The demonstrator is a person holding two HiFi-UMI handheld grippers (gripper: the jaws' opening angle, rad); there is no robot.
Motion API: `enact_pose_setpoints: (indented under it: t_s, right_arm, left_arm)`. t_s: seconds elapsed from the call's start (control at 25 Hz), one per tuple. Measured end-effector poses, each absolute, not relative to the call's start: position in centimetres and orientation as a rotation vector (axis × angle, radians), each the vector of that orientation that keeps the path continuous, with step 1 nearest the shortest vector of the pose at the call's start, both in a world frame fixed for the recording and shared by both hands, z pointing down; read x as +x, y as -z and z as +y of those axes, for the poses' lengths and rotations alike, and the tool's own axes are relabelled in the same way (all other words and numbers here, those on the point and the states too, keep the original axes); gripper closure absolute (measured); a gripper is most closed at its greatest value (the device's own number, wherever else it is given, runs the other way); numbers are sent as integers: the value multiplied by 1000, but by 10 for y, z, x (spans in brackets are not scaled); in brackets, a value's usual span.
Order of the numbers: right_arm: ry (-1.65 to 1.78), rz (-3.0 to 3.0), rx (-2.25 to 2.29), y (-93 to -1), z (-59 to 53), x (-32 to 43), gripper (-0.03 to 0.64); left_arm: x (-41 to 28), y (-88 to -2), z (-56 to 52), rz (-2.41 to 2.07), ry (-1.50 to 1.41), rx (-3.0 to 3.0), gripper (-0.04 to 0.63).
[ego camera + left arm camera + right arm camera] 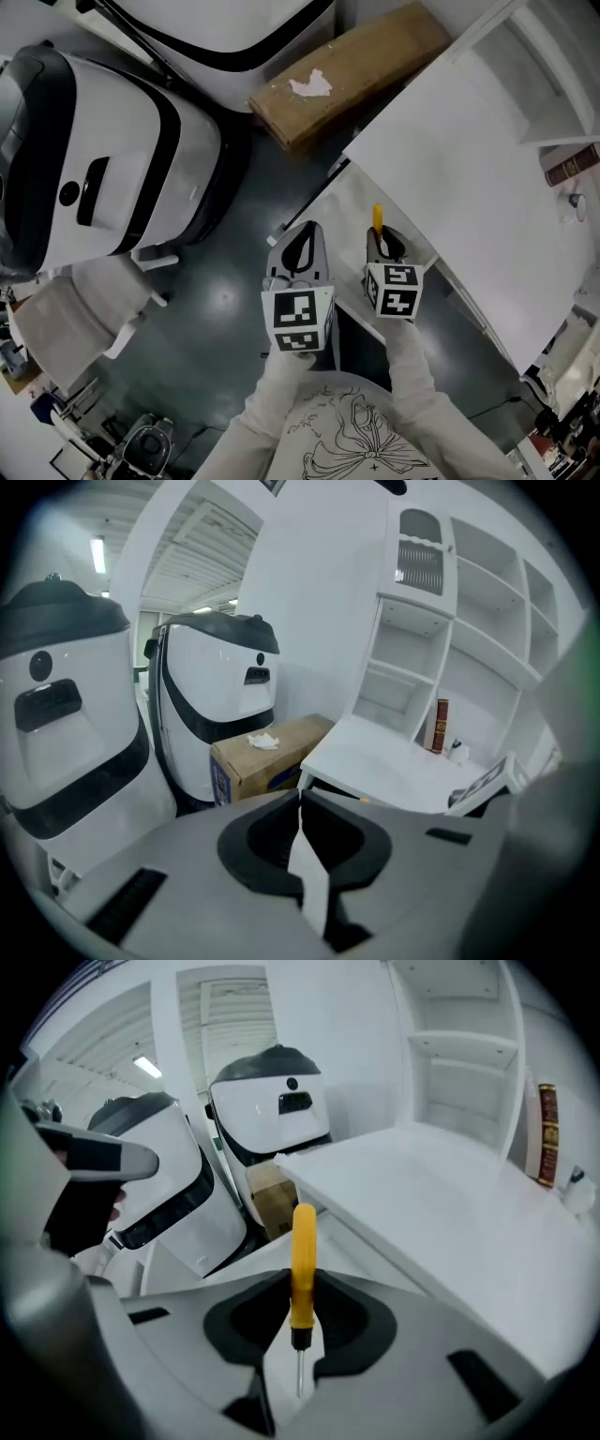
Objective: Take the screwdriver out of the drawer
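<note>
A screwdriver [378, 217] with a yellow handle [303, 1251] and a thin metal shaft stands upright between the jaws of my right gripper [382, 242], which is shut on its handle [302, 1288]. It hangs in the air above the open white drawer [314, 211] under the desk, handle pointing away from me. My left gripper [302, 246] hovers just to its left over the drawer's front edge. In the left gripper view its jaws [300, 803] meet at the tips with nothing held.
The white desk top [469, 169] spreads to the right, with shelves and a dark red book [570, 164] behind. A cardboard box [347, 75] lies on the dark floor beyond the drawer. Large white-and-black machines [103, 159] stand at left, a white stool [75, 314] below.
</note>
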State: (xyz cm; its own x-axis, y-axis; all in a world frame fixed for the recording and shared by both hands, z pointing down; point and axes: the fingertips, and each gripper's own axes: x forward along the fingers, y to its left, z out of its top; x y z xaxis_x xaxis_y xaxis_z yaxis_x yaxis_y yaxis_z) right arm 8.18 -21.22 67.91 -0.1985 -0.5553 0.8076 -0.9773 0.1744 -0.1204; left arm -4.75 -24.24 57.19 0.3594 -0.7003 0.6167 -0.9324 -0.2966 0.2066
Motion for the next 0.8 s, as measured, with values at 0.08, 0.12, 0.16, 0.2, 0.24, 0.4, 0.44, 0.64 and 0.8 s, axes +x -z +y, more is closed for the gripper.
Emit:
enact_pose_setpoints:
  t_s: [0.08,0.12,0.16,0.2,0.24,0.4,0.44,0.64,0.8]
  right_arm:
    - [-849,-1868,1492,-651,-215,86,543]
    - [-832,-1882,1515,-638,-216,89,542]
    - [-815,-1895,1538,-624,-217,91,543]
    - [-797,-1908,1562,-611,-218,94,541]
    - [-781,-1920,1586,-597,-219,96,542]
    - [-718,-1971,1669,-545,-218,104,541]
    - [-700,-1986,1685,-533,-218,105,541]
    - [-599,-2062,1740,-473,-219,106,543]
    - [-515,-2120,1787,-432,-224,108,543]
  left_arm:
    - [-46,-556,-243,-1426,-547,2114,584]
    - [-46,-547,-244,-1434,-537,2128,584]
    - [-45,-539,-244,-1443,-527,2143,584]
    - [-45,-529,-245,-1453,-515,2158,584]
    - [-44,-520,-246,-1463,-501,2174,584]
    - [-43,-479,-246,-1504,-441,2235,584]
    - [-43,-469,-246,-1512,-429,2248,584]
    - [-45,-425,-240,-1558,-365,2298,584]
    - [-45,-392,-240,-1597,-296,2333,584]
